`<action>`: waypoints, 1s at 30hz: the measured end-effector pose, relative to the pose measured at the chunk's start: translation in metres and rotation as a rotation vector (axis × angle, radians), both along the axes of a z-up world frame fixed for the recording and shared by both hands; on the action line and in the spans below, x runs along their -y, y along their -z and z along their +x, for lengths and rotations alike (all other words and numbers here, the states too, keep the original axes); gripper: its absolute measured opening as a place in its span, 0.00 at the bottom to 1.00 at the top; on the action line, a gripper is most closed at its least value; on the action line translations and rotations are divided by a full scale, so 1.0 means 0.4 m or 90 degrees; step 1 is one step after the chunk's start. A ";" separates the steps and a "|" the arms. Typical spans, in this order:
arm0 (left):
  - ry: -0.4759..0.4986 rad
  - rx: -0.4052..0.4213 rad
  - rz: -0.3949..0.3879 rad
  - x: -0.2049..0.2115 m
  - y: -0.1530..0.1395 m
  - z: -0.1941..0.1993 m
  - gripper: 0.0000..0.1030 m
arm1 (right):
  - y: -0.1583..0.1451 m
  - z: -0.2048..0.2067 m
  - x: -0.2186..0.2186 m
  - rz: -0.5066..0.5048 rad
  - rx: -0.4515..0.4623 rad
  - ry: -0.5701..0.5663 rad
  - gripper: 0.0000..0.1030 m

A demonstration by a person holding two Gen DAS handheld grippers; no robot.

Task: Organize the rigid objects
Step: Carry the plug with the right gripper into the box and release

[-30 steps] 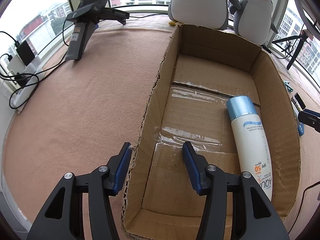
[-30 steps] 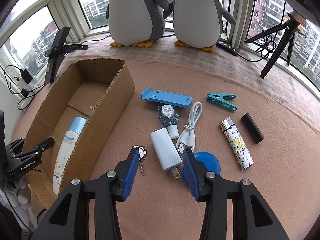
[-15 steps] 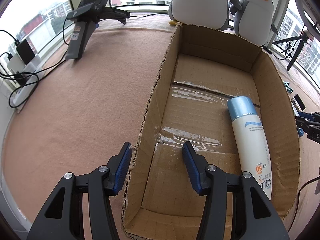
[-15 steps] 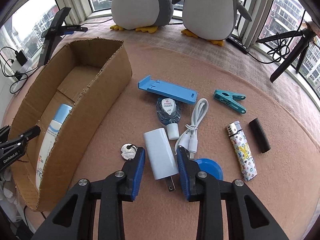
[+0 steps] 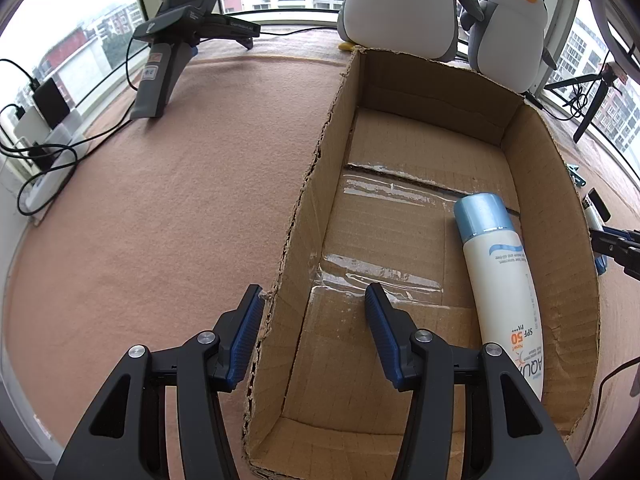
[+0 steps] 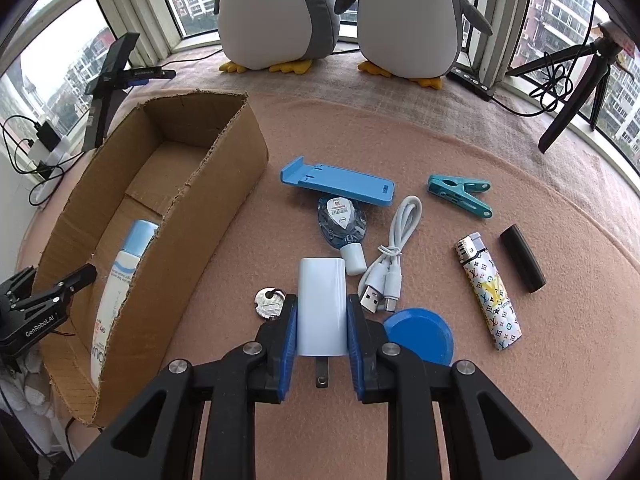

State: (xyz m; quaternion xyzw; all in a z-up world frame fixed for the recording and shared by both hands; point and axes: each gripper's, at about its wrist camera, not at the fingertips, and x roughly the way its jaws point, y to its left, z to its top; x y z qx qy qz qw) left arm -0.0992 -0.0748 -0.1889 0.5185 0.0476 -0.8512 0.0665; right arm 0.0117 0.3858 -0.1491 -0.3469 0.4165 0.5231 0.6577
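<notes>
- Two grippers are ours to watch, and we start with the right gripper [image 6: 322,332]: its blue pads are pressed against both long sides of the white charger plug [image 6: 322,306], pinching it near its pronged end.
- We see the charger lying on the pink felt tabletop [image 6: 400,140], metal prong pointing back towards us between the fingers.
- Just left of the charger we spot a silver key [image 6: 269,302], its blade tucked under the left finger.
- Just right, we have a coiled white USB cable [image 6: 394,252], and nearer to us a blue round lid [image 6: 420,336] partly behind the right finger.
- Beyond the charger we pick out a small blue-tinted bottle [image 6: 342,226] with a white cap, touching the blue phone stand [image 6: 338,180] at its far side.
- Further right we count a teal clothes peg [image 6: 460,195], a patterned lighter [image 6: 488,292] and a black cylinder [image 6: 522,259], all apart from one another.
- Over on the left we see the cardboard box [image 6: 224,200], with a sunscreen bottle [image 5: 502,280] lying along its right wall, blue cap at the far end.
- Our left gripper [image 5: 314,320] is spread wide, straddling the box's left wall, one finger outside and one inside, holding nothing.
- Two plush penguins [image 6: 280,12] stand at the far edge by the windows.
</notes>
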 end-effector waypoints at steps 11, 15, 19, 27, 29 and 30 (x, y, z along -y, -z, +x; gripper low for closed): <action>0.000 -0.001 0.001 -0.001 -0.002 -0.001 0.50 | -0.117 -0.069 -0.023 0.075 -0.018 -0.011 0.20; 0.000 0.000 0.002 -0.001 -0.003 -0.002 0.50 | -0.137 -0.107 -0.065 0.094 -0.022 -0.026 0.20; 0.001 0.000 0.003 -0.003 -0.004 -0.002 0.50 | -0.129 -0.141 -0.103 0.099 -0.025 -0.037 0.20; 0.000 0.000 0.003 -0.003 -0.004 -0.002 0.50 | -0.091 -0.202 -0.172 0.091 -0.020 -0.057 0.20; 0.000 0.000 0.003 -0.003 -0.004 -0.003 0.50 | -0.078 -0.210 -0.189 0.085 -0.015 -0.059 0.20; 0.000 0.000 0.004 -0.003 -0.004 -0.003 0.50 | -0.072 -0.211 -0.197 0.082 -0.013 -0.058 0.20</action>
